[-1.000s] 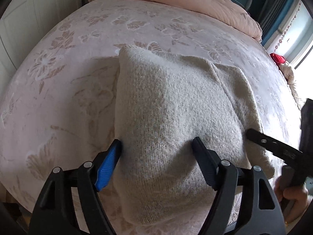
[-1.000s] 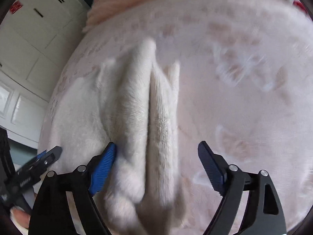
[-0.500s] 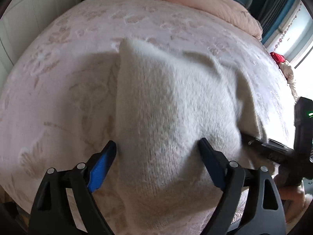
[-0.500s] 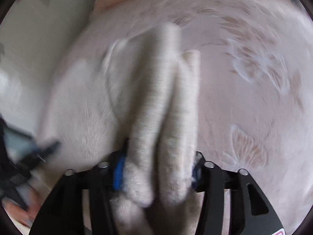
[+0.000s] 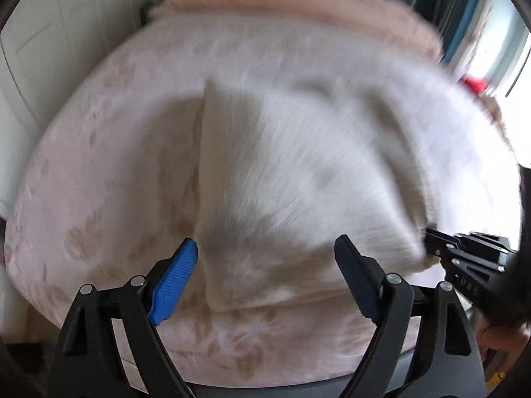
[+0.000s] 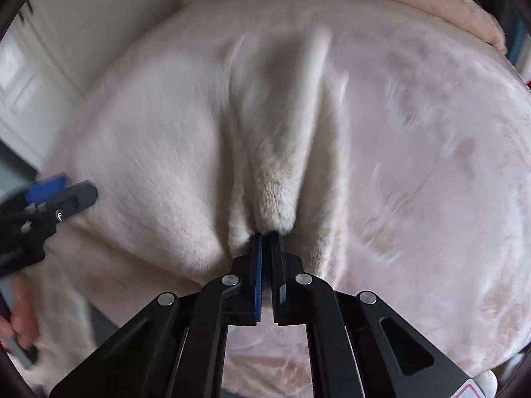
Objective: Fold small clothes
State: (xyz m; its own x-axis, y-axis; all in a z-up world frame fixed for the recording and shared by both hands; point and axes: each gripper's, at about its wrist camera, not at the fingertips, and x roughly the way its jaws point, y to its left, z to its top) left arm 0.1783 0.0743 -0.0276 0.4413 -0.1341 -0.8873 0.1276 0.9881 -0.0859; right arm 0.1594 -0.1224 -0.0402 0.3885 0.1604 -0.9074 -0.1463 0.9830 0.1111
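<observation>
A cream fuzzy knitted garment [image 5: 298, 172] lies folded on the pink flowered bed cover [image 5: 99, 199]. My left gripper [image 5: 265, 243] hangs open over the garment's near edge, with that edge between the fingers and the pads clear of it. My right gripper [image 6: 265, 235] is shut on a raised ridge of the garment [image 6: 275, 179] at its right side, bunching the knit into long folds. In the left wrist view the right gripper [image 5: 431, 237] shows at the garment's right corner. The left gripper [image 6: 63, 199] appears at the left edge of the right wrist view.
A pink duvet [image 5: 298, 10] is heaped at the far end of the bed. White cupboard doors [image 5: 49, 49] stand to the left. Something red [image 5: 474, 84] lies by a bright window on the right. A hand [image 6: 20, 318] holds the left gripper's handle.
My right gripper has shut on the garment's right fold, which had lain loose between its open jaws. The left gripper stayed open and drew back, so the garment's near edge shows.
</observation>
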